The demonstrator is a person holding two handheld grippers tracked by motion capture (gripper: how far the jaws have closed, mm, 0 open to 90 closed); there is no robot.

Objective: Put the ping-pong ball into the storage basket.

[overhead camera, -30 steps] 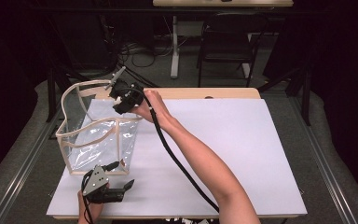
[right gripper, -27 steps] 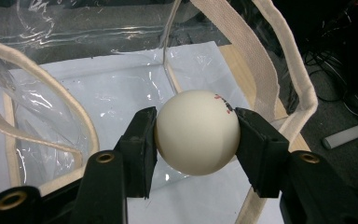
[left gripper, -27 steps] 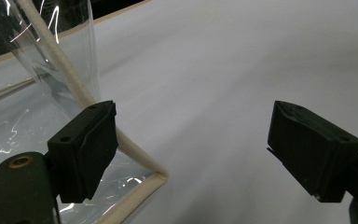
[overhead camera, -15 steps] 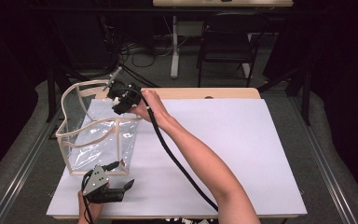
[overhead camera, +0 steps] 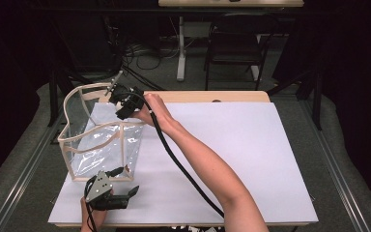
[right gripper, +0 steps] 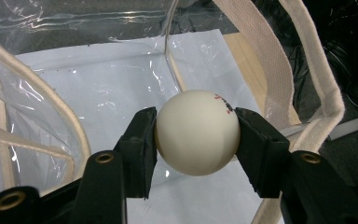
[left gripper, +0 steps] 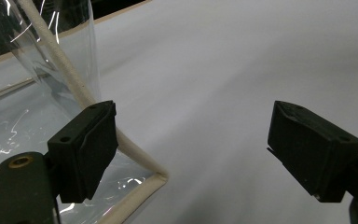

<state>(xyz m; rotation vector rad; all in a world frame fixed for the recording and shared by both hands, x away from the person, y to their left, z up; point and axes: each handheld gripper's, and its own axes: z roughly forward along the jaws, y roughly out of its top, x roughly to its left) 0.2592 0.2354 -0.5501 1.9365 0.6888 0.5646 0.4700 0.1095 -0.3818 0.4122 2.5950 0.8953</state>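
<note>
Ball (right gripper: 197,132) in right tongs (right gripper: 196,140): red mark, unreadable.

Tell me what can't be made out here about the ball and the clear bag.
- Ball: red marking too small to read in the right gripper view; in the high view the right gripper hides it.
- Clear bag: cut off by the left gripper view's edges.
</note>
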